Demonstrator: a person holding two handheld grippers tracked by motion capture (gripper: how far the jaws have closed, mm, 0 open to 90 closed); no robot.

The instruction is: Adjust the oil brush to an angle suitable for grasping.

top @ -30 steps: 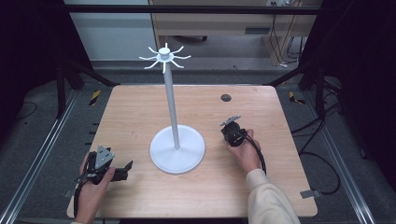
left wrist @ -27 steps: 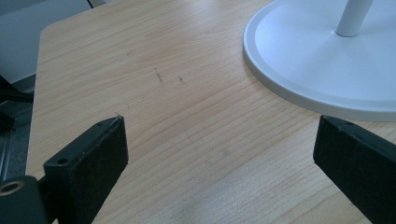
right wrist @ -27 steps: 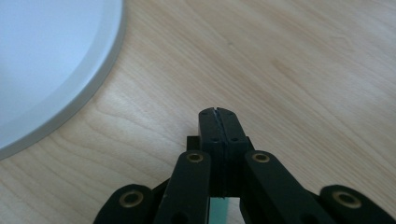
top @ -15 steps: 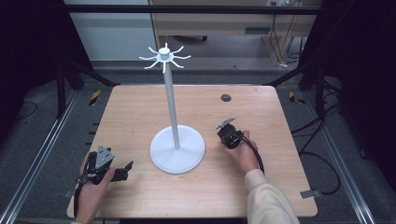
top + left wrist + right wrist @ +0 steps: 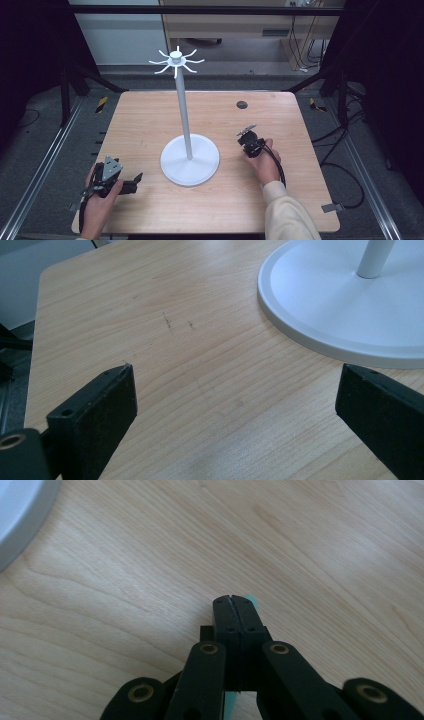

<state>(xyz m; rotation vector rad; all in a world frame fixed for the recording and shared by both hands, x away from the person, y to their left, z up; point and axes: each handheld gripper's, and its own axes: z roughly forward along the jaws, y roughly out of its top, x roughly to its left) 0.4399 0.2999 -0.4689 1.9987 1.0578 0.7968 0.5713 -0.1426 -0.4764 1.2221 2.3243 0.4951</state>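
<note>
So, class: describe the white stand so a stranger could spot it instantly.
Start at the light wooden table. At its middle rests a tall white pole stand on a round disc base. Its crown of curved hooks sets it apart from the two black hand-held grippers.

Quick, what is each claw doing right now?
Left claw: open, holding nothing, near the white stand.
Right claw: shut; a sliver of something teal shows at its tip.

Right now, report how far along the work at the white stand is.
Done: nothing visible; the hooks on the stand are bare. In hand: the right gripper is beside the base, jaws shut, with a teal sliver by them that I cannot identify. The left gripper sits open, nothing between. Left: seemingly everything.
</note>
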